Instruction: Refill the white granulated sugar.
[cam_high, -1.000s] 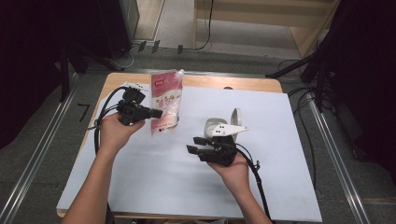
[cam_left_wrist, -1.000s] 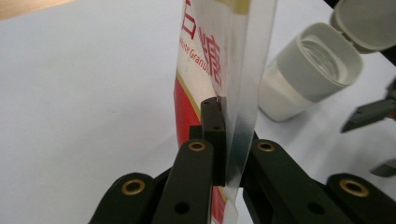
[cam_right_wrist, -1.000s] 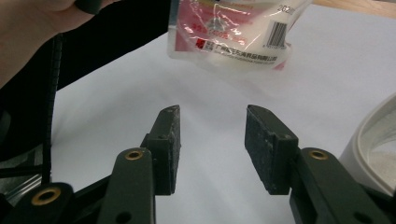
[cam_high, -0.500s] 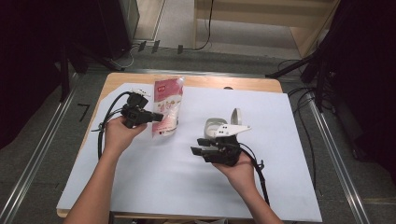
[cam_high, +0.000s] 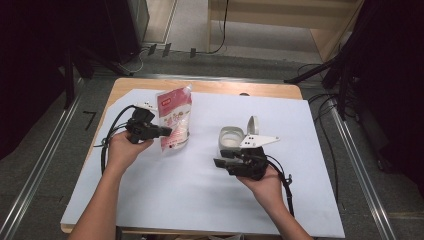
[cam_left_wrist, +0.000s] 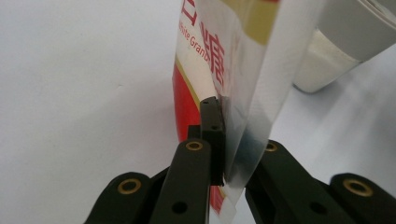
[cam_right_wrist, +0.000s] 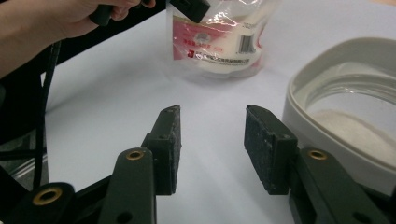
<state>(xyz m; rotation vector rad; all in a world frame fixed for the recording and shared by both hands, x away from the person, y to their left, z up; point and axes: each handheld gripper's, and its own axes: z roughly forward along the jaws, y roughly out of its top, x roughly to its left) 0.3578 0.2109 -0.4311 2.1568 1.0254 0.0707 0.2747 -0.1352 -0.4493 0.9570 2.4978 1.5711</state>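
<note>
Looking down in the high view: left gripper (cam_high: 167, 132) sitting left of centre, clamping the side edge of a red-and-white pouch (cam_high: 175, 117) and holding it upright on the white sheet (cam_high: 165, 200), pouch just right of the hand. Right gripper (cam_high: 219, 158) lying lower and right of centre, held just in front of a white container (cam_high: 231, 137) with its lid (cam_high: 252, 126) standing open behind the rim; pouch and container standing well apart in the middle band of the frame. Moving to the left gripper view: jaws rising from the bottom centre, pinching the clear side seam of the pouch (cam_left_wrist: 243, 84) tight between the pads (cam_left_wrist: 212, 135), red print and lettering filling the upper middle, container (cam_left_wrist: 336, 46) blurring in the upper right corner. Turning to the right gripper view: jaws standing apart at lower centre, gripping nothing, bare sheet showing between the pads (cam_right_wrist: 168, 144); container (cam_right_wrist: 327, 135) curving in at the right edge, just beside the right-hand jaw, with white powder (cam_right_wrist: 355, 128) lying inside; pouch (cam_right_wrist: 219, 42) standing at top centre with the left gripper (cam_right_wrist: 189, 8) biting its upper edge, hand (cam_right_wrist: 56, 23) entering from the upper left.
</note>
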